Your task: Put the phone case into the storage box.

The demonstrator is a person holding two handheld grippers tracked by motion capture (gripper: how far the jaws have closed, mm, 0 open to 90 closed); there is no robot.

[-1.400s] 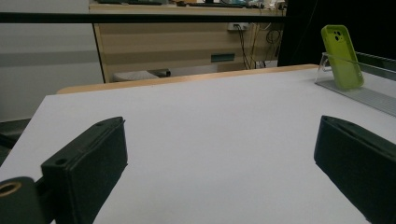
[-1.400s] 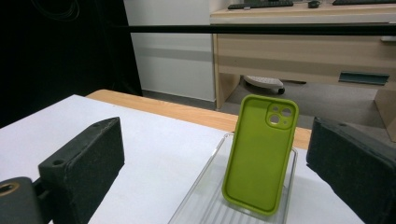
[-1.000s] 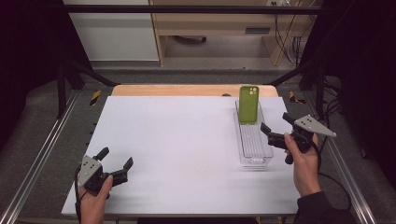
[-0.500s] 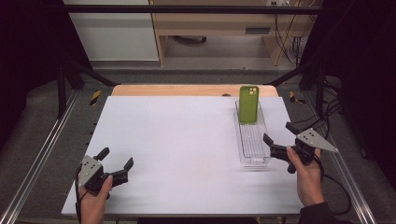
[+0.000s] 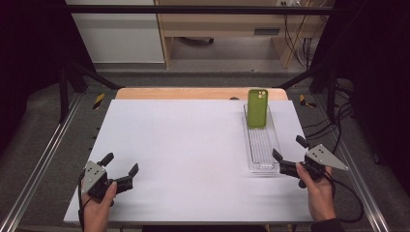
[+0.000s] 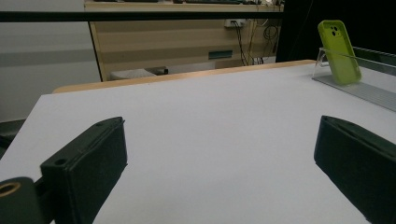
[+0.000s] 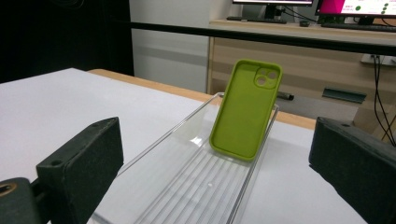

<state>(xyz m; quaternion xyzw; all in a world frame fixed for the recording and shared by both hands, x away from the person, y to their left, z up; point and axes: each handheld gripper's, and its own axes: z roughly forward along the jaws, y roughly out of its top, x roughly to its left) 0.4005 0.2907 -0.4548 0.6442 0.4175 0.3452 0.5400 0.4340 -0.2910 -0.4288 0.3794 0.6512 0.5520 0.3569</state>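
A green phone case (image 5: 257,107) (image 7: 246,109) (image 6: 339,51) leans upright against the far end of a long clear ribbed tray (image 5: 259,145) (image 7: 196,182) on the right side of the white table. My right gripper (image 5: 290,153) is held open just off the tray's near end, its jaws wide apart and aimed along the tray toward the case. My left gripper (image 5: 121,163) rests open near the table's front left corner, nothing between its jaws.
The white tabletop (image 5: 183,145) lies between the two hands. A wooden strip (image 5: 193,93) runs along its far edge. Metal rails (image 5: 43,159) flank the table, and cables (image 5: 338,125) hang at the right. A cabinet stands behind.
My right gripper has drawn back toward me and slightly down, from beside the tray's near part to just off its near end. The left gripper has stayed put.
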